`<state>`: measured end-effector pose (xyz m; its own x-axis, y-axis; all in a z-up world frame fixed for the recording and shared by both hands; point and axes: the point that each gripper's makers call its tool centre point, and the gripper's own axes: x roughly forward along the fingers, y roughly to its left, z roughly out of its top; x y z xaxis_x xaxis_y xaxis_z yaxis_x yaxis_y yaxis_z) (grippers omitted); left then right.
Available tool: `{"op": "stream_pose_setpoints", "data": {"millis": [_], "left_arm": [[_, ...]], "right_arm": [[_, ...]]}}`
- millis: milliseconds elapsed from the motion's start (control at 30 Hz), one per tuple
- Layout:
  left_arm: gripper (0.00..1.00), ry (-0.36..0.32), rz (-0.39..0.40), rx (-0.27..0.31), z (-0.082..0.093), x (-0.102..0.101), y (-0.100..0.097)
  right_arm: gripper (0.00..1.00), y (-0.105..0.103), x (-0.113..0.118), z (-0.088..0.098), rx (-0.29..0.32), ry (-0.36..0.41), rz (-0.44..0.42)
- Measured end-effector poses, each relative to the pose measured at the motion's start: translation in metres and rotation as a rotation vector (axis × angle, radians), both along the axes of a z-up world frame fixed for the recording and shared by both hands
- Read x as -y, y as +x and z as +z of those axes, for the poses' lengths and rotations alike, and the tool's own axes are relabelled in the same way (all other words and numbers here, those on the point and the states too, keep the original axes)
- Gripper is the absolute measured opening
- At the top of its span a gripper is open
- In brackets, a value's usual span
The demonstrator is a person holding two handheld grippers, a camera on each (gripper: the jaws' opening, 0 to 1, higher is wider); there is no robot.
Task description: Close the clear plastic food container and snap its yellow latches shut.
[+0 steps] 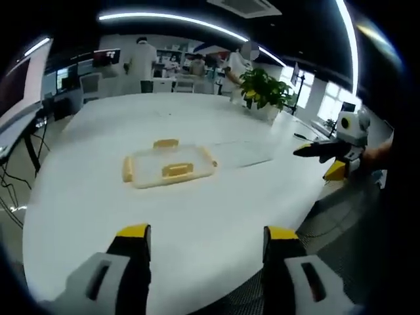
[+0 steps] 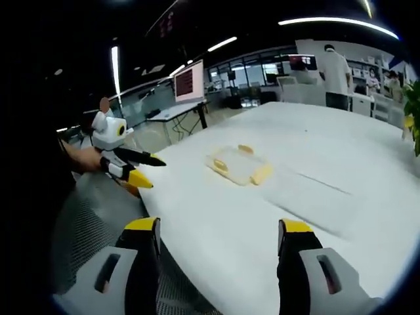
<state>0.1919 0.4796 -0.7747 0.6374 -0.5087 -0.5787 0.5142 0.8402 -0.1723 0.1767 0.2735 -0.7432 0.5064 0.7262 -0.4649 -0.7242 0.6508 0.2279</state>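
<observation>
Two claws wait at the near edge of the worktop, far from the box.

The clear food container [image 1: 169, 165] lies flat in the middle of the big white worktop [image 1: 197, 223], well apart from both claws, so nothing has touched it yet. Its lid looks to be resting on top, and its yellow latches [image 1: 177, 170] seem to stick out at the sides, maybe not snapped down. The left claw [image 1: 207, 235] is wide and holds nothing. The right claw [image 2: 220, 228] is wide and holds nothing too. A green plant [image 1: 266, 88] stands at the far right.
</observation>
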Motion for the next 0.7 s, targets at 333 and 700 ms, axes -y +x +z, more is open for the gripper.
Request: {"op": "stream_pose_setpoints", "data": {"millis": [333, 700], "left_arm": [[0.64, 0.102, -0.082, 0.042, -0.001, 0.0, 0.002], [0.65, 0.073, -0.104, 0.028, 0.001, 0.0, 0.006]], "right_arm": [[0.7, 0.011, -0.01, 0.013, 0.028, 0.015, -0.002], [0.69, 0.021, -0.023, 0.018, 0.053, 0.017, -0.006]]}}
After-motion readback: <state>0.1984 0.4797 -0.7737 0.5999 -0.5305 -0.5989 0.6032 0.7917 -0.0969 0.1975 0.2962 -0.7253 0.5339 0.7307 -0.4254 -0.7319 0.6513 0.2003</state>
